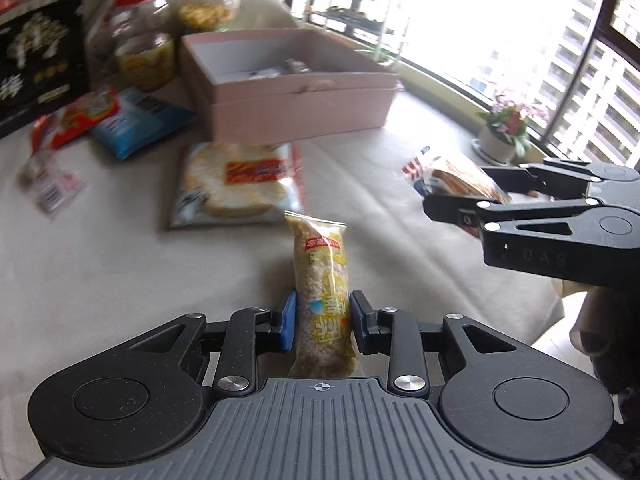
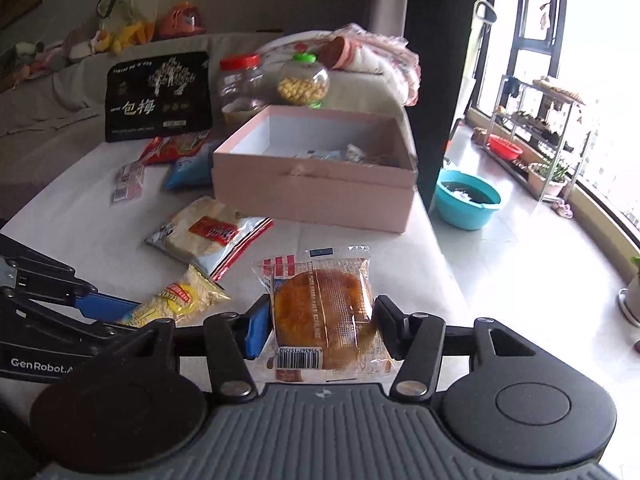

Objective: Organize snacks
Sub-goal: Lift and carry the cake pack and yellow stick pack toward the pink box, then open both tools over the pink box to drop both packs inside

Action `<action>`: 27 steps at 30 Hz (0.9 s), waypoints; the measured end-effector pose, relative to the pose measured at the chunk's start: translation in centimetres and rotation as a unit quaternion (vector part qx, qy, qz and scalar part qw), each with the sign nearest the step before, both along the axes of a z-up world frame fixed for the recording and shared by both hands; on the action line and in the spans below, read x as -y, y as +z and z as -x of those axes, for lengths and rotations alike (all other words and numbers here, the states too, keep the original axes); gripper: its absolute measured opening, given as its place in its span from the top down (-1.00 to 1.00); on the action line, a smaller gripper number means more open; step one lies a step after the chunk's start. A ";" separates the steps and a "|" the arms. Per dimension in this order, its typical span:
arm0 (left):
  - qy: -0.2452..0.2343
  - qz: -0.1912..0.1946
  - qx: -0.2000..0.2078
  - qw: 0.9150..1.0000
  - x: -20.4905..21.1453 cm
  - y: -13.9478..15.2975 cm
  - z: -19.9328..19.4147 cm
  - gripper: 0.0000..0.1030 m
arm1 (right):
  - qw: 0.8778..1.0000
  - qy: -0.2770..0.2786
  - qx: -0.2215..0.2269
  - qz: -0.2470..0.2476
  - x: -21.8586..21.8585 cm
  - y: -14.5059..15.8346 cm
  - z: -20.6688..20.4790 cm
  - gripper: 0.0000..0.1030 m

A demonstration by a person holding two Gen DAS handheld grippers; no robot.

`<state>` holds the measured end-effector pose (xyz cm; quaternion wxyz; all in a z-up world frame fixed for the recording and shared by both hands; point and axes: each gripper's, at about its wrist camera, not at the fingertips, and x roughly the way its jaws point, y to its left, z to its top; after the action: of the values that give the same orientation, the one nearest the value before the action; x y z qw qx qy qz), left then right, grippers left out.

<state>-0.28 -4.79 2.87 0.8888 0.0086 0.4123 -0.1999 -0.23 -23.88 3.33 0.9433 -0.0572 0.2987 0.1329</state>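
Daylight from tall windows washes over a bench draped in a pale cloth (image 2: pixel 352 240), where snacks lie scattered. On my left wrist view, my left tool (image 1: pixel 322 316) has its blue pads pressed against both sides of a long clear pack of grain bar (image 1: pixel 323 292), pinching it; the pack points away from me toward the middle of the bench. On my right wrist view, my right tool (image 2: pixel 320 320) pinches a round golden cake in a clear wrapper (image 2: pixel 324 316) by its two sides, near the front edge of the bench. An open pink box (image 2: pixel 316 172) sits toward the far right corner, with a few small wrapped items inside. Between the box and my tools lies a flat rice cracker bag (image 2: pixel 208 232). Toward the far left edge I see a blue packet (image 2: pixel 188 170), a red packet (image 2: pixel 168 148) and a small clear packet (image 2: pixel 128 182). Behind them stand a black bag with white lettering (image 2: pixel 158 96), a red-lidded jar (image 2: pixel 240 84) and a green-lidded jar of yellow balls (image 2: pixel 303 80). A teal basin (image 2: pixel 466 198) sits on the floor past the right edge.
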 end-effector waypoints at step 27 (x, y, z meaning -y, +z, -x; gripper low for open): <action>0.083 0.010 0.082 0.993 0.9 6.8 -22.3 0.36 | 0.996 -0.016 0.084 -0.003 -1.4 6.9 -19.8 -0.07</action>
<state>21.97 -5.69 9.65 0.9330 -0.0183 0.3356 -0.1285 19.61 -22.46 10.23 0.9672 -0.0605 0.2187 0.1138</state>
